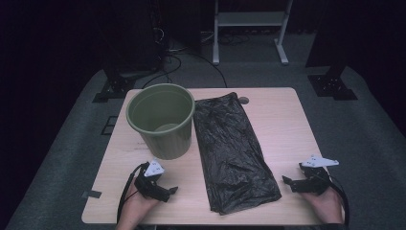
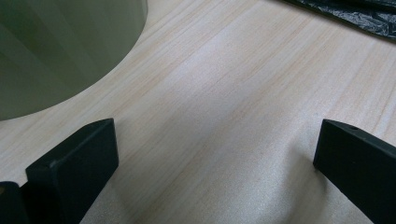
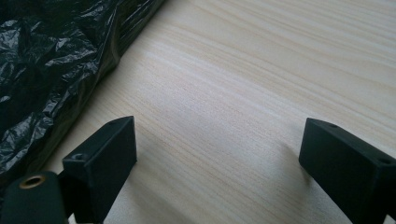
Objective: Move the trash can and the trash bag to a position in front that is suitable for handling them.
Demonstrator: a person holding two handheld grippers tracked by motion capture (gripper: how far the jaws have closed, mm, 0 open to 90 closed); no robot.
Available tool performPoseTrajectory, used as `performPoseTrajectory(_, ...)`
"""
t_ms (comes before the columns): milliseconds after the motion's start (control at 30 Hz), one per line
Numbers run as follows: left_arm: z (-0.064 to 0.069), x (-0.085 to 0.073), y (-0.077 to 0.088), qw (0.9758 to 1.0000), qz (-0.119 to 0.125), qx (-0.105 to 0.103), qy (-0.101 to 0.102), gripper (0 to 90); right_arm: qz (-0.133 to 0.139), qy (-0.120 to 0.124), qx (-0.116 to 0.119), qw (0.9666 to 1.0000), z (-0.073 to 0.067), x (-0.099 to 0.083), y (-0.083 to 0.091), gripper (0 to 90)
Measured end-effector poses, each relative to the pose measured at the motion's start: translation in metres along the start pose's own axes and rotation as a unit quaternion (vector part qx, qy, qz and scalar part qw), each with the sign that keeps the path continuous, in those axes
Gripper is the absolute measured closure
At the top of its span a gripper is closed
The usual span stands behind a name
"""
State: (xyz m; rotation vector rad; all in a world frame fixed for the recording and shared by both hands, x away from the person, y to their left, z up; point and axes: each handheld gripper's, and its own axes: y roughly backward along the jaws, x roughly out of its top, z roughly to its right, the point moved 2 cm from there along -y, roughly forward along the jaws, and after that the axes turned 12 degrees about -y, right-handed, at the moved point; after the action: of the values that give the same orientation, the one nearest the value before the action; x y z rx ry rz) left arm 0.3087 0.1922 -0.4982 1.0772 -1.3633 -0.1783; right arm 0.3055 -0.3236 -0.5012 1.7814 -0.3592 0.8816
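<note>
Bag (image 1: 234, 151) of black plastic lies flat and crumpled down the middle of the table (image 1: 282, 120), running from the far edge almost to the near one, and it sits between my 2 grippers. Just to its left stands a green bin (image 1: 160, 120), upright and open at the top, its side touching or nearly touching the bag's far left edge; I cannot tell which. Beyond the table I see dark carpet, some cables and the white legs of a stand (image 1: 249, 28). Nothing lies between either gripper and the bag, just bare wood. My left gripper (image 1: 170, 190) rests low near the front left corner, just in front of the bin, pointing right toward the bag, with the hand (image 1: 136, 206) behind it coming in from the bottom edge. In the left gripper view its jaws stand wide apart with nothing but table between them, the bin's wall (image 2: 60, 51) curving at the upper left. My right gripper (image 1: 287, 182) sits near the front right, pointing left at the bag's near corner, and its jaws are spread and empty too, with the bag's wrinkled edge (image 3: 51, 70) close on their left.
</note>
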Motion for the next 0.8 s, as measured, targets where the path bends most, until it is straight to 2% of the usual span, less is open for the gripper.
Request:
performPoseTrajectory(267, -0.0007, 0.0002, -0.0002, 1.0000, 0.000, -0.001, 0.001, 0.0, 0.000, -0.001, -0.001, 1.0000, 0.0000, 0.0000, 0.0001, 10.7)
performPoseTrajectory(600, -0.0045, 0.0000, -0.0006, 0.9998, 0.002, -0.015, -0.014, 0.0, 0.003, -0.003, -0.003, 1.0000, 0.0005, 0.0014, -0.0006, 13.3)
performPoseTrajectory(700, -0.0047, 0.0000, -0.0008, 0.9997, 0.003, -0.016, -0.015, 0.0, 0.011, 0.001, 0.004, 0.9999, -0.0001, 0.0025, -0.0003, 26.6)
performPoseTrajectory(800, -0.0043, -0.0001, -0.0006, 0.9997, 0.003, -0.016, -0.015, 0.0, 0.007, 0.001, 0.001, 1.0000, -0.0011, 0.0045, -0.0004, 27.8)
